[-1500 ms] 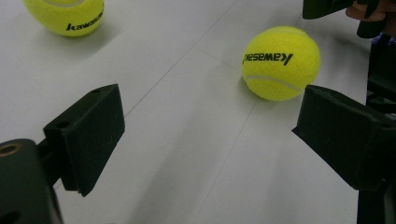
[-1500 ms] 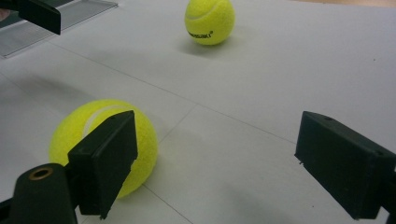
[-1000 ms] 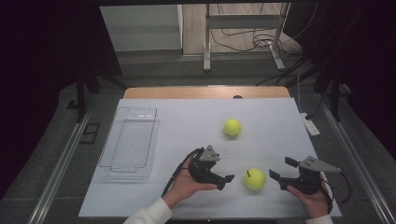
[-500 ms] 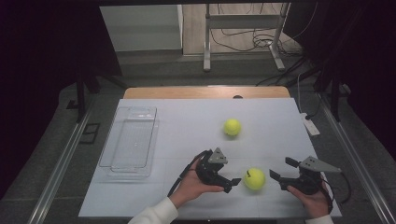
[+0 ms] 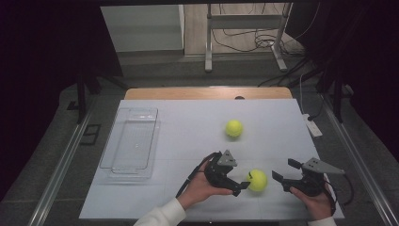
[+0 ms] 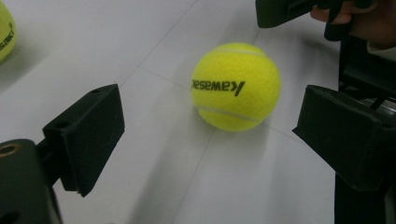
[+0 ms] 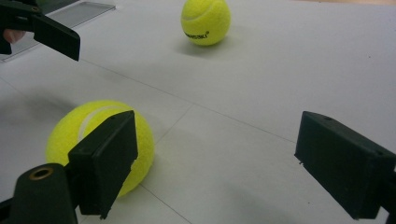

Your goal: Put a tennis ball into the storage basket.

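In the right gripper view, the near yellow felt tennis ball is partly hidden behind one of the right gripper's own black jaws; its print cannot be seen there. The left gripper view shows dark lettering on it, upside down, apparently "Kawasaki". This ball lies on the white desk between the two grippers. The left gripper has its jaws wide apart, holding nothing, the ball just ahead of them. The right gripper's jaws also stand wide and empty. The far yellow tennis ball carries print too small to read.
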Available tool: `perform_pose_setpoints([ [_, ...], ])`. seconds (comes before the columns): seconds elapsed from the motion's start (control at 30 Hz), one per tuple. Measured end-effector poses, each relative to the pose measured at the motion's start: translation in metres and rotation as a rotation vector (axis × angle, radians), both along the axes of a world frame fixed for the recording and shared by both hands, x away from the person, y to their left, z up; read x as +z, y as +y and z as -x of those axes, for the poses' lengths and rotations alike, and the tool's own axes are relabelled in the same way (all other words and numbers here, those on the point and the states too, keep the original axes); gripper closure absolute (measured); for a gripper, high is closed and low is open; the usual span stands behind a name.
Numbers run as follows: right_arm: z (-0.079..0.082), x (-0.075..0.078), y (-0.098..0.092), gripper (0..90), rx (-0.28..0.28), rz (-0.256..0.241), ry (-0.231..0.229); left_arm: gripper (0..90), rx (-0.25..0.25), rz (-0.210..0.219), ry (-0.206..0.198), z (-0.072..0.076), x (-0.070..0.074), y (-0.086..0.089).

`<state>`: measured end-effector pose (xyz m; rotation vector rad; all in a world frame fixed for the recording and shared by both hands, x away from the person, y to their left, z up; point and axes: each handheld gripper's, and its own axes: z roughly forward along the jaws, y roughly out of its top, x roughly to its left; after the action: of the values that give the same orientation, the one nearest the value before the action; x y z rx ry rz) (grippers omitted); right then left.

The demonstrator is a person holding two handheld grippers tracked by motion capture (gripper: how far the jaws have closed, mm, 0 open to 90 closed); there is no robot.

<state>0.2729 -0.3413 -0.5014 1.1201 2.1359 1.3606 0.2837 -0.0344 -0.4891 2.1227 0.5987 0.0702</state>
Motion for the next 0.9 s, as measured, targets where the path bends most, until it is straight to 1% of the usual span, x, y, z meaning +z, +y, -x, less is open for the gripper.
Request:
perform_pose_setpoints([
  [0.3,0.0,0.0,0.0,13.5,-0.005,0.001,0.002,8.2,-0.02,-0.002,0.005,-0.002,0.001,-0.011],
  [0.33,-0.001,0.0,0.0,13.5,-0.003,-0.002,0.004,8.2,-0.024,-0.009,0.006,-0.002,0.0,-0.014],
  [0.5,-0.001,-0.001,-0.001,13.5,-0.007,-0.002,0.005,8.0,-0.041,-0.015,0.011,-0.004,-0.002,-0.024],
  [0.63,-0.001,-0.001,-0.002,13.5,-0.008,-0.004,0.005,7.8,-0.049,-0.019,0.023,-0.004,-0.002,-0.03],
  [0.8,-0.001,-0.001,-0.001,13.5,-0.007,-0.004,0.004,7.5,-0.059,-0.028,0.027,-0.005,-0.003,-0.034],
  [0.9,-0.002,-0.001,-0.002,13.5,-0.007,-0.003,0.006,7.4,-0.065,-0.034,0.037,-0.006,-0.006,-0.038],
])
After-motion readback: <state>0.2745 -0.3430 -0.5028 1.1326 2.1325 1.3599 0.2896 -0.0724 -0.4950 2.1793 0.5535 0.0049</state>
